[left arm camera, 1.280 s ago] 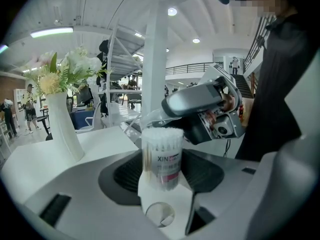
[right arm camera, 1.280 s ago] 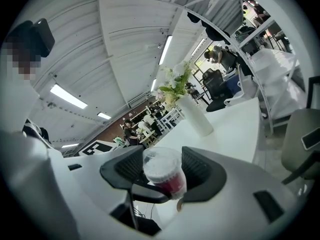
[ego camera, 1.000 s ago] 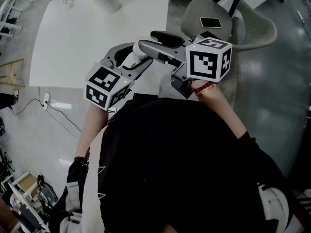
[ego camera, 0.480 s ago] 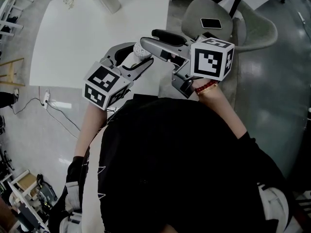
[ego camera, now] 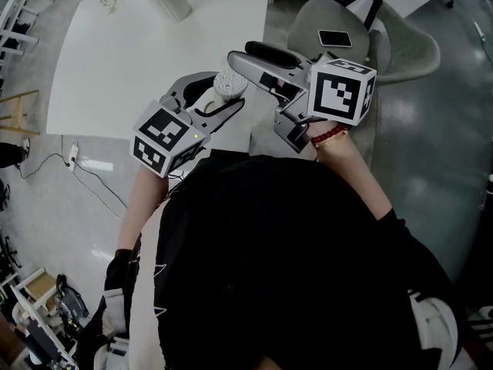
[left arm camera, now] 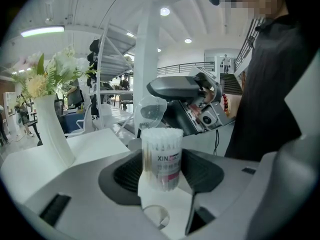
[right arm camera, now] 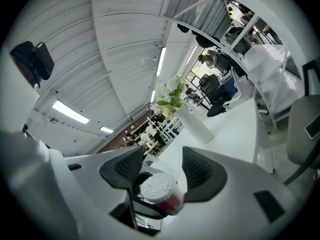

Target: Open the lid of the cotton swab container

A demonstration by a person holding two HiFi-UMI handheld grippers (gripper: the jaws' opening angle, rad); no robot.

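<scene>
Upright in the left gripper [left arm camera: 162,173], a cotton swab container [left arm camera: 161,156], pinched low on its clear wall by both dark ribbed pads; red print on the label facing the camera; packed white swab tips bare at the top. Clear round lid [left arm camera: 151,112] off the mouth, tilted up at the container's far rim, just in front of the right gripper; impossible to tell whether joined at the rim or touching that gripper.

Right gripper [right arm camera: 162,168] spread, nothing pressed between its pads; the container's open top just below and between them, swab tips toward the camera; a thin dark edge beside one pad, too slim to identify.

From the head view, both grippers close together in front of a black-clad chest, over the near edge of a white table [ego camera: 131,60]; right gripper angled in over the container from the right; unclear whether the container rests on the table. Red bead bracelet [ego camera: 329,137] on the right wrist.

White vase [left arm camera: 50,129] with pale flowers [left arm camera: 47,76] at the table's far end, well apart from the grippers; grey chair [ego camera: 408,48] to the right of the table, a dark phone [ego camera: 334,36] on its seat.
</scene>
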